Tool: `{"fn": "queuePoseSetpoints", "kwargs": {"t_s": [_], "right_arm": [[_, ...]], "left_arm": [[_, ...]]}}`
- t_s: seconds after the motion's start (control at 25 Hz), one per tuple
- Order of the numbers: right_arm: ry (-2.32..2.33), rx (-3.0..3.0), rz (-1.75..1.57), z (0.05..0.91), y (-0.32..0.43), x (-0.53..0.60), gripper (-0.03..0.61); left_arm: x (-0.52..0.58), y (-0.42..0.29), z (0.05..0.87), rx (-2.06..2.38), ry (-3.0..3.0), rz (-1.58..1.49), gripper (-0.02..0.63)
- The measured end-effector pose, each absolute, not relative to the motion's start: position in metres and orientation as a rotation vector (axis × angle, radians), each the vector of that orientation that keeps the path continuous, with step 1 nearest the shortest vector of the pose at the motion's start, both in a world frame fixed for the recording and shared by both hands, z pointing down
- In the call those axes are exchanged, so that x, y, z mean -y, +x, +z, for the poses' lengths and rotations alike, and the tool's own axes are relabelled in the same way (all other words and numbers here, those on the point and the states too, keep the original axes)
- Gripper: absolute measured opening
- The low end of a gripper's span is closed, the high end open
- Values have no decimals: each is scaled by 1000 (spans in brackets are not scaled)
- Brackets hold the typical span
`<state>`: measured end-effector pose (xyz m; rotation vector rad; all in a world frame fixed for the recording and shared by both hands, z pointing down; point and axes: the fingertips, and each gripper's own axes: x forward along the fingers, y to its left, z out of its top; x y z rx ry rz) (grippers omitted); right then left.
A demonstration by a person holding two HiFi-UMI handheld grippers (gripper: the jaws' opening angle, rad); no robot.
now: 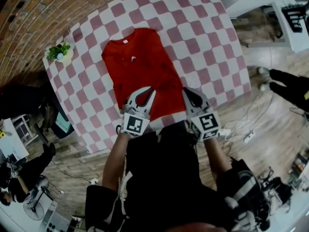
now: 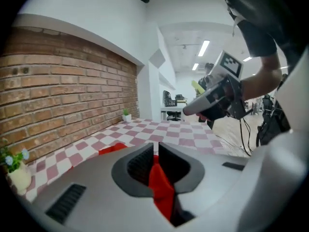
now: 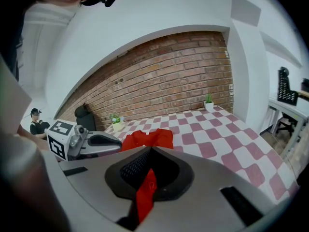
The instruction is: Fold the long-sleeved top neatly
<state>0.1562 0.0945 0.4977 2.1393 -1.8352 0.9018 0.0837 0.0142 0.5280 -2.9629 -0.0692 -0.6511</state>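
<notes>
The red long-sleeved top [image 1: 140, 66] lies on the checked tablecloth [image 1: 203, 37], sleeves folded in, collar at the far end. Both grippers sit at its near hem. My left gripper [image 1: 144, 94] holds the hem's left part. In the left gripper view its jaws [image 2: 155, 151] pinch a strip of red cloth [image 2: 161, 190] that hangs between them. My right gripper [image 1: 189, 94] holds the hem's right part. The right gripper view shows its jaws [image 3: 149, 166] closed on a fold of red cloth [image 3: 144, 195], with the rest of the top [image 3: 147, 138] lying beyond.
A small potted plant [image 1: 60, 52] stands at the table's far left corner, near the brick wall [image 1: 58, 4]. A second small plant [image 3: 208, 103] stands at the wall end of the table. Cables and a power strip [image 1: 248, 137] lie on the floor to the right.
</notes>
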Motion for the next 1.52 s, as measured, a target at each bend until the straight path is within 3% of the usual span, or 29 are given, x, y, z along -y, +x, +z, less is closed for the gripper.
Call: {"fn": "queuePoseSetpoints", "kwargs": {"t_s": [0.2,0.64,1.04,1.52], "right_arm": [[2102,1871,864,487,141,-76,8],[2021,1944,796,465,112,-34,8],[1987,1999,700,461,127,24,8],[1900,2009,646,487,178,105,9]], "left_arm": [[22,55,492,-129,-3019,-533,8],[78,0,445,-457,-3102,-440,6],[140,-23,459,-671,-3061,-611,6],[220,-1,510,-743,-3050,-787,6]]}}
